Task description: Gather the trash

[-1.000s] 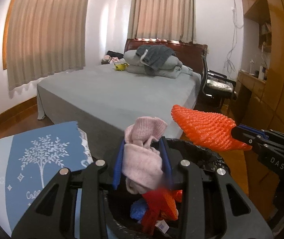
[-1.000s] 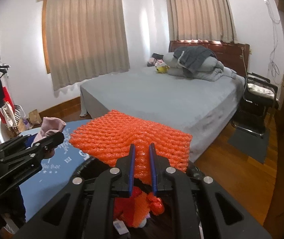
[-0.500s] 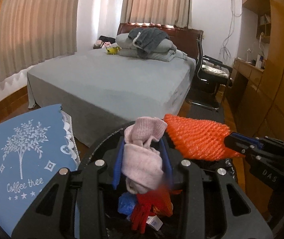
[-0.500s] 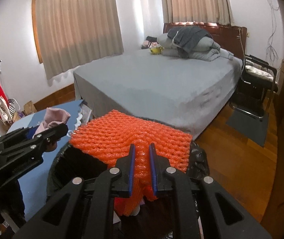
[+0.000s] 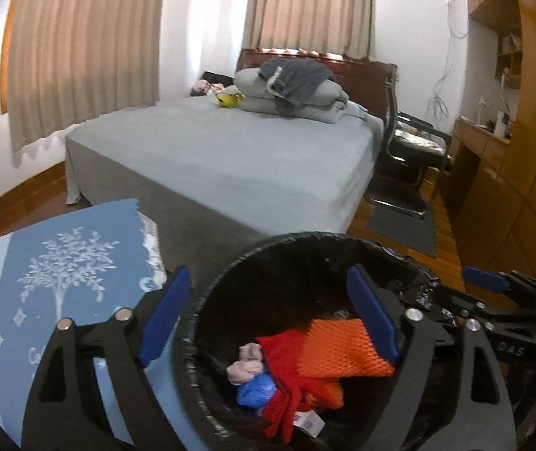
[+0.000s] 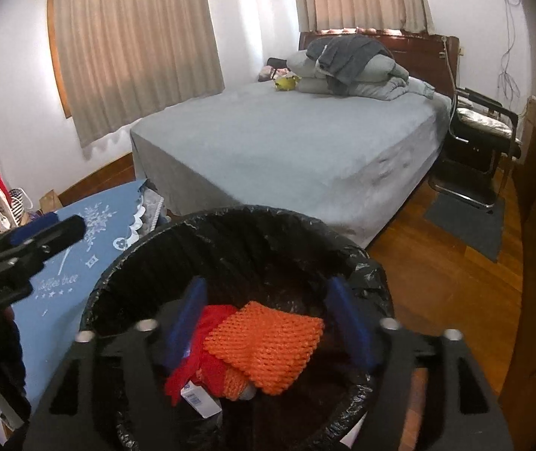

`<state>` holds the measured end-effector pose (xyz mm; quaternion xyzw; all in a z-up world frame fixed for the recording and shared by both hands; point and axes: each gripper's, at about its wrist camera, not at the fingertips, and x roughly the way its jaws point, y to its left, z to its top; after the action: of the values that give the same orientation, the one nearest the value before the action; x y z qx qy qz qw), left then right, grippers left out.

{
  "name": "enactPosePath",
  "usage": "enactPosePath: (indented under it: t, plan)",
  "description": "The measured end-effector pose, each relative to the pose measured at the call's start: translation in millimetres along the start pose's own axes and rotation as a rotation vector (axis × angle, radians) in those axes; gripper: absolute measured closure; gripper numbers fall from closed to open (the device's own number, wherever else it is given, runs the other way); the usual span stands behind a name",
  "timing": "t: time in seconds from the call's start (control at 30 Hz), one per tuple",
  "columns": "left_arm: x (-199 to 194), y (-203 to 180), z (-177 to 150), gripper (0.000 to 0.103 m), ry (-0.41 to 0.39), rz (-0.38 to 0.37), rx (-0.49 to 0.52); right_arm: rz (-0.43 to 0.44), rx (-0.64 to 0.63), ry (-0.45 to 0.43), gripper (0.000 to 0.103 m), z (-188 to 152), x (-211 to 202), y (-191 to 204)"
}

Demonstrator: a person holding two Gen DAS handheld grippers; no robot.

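Both grippers, left (image 5: 268, 315) and right (image 6: 268, 323), had just opened wide and held nothing; the orange net (image 6: 268, 345) and pink rag (image 5: 247, 366) lay in the near bin (image 6: 230, 221), no more trash showed

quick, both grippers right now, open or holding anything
left gripper: open, just opened, nothing between its fingers; crumpled pink cloth lies in the bin.
right gripper: open, just opened, orange foam net lies below.
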<state>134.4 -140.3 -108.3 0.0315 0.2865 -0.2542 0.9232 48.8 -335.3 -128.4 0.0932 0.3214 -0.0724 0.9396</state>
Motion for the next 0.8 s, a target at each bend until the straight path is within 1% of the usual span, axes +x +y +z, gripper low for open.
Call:
enactPosePath:
  t: [0.07,0.1,0.13,0.23,0.37,0.43,0.53,0.8]
  plan:
    - [-8,5,2,0.015,-0.008,0.013,-0.008,0.002,-0.007,-0.010,0.018,1,-4,2]
    - [-13,8,3,0.012,-0.010,0.021,-0.010,0.004,-0.013,-0.013,0.015,3,-8,4]
    - [-18,10,4,0.012,-0.014,0.029,-0.011,0.003,-0.017,-0.019,0.010,2,-11,6]
    - [-34,17,7,0.011,-0.025,0.051,-0.016,0.017,-0.023,-0.035,0.006,7,-21,13]
    - [-56,25,10,0.009,-0.040,0.080,-0.024,0.046,-0.019,-0.034,0.006,14,-34,23]
    - [-67,28,9,0.007,-0.042,0.098,-0.030,0.058,-0.012,-0.036,0.006,16,-43,29]
    - [-81,32,8,0.006,-0.038,0.130,-0.039,0.073,-0.010,-0.042,0.006,18,-54,37]
    - [-125,38,5,0.006,-0.057,0.172,-0.047,0.095,-0.060,-0.085,0.006,21,-89,63]
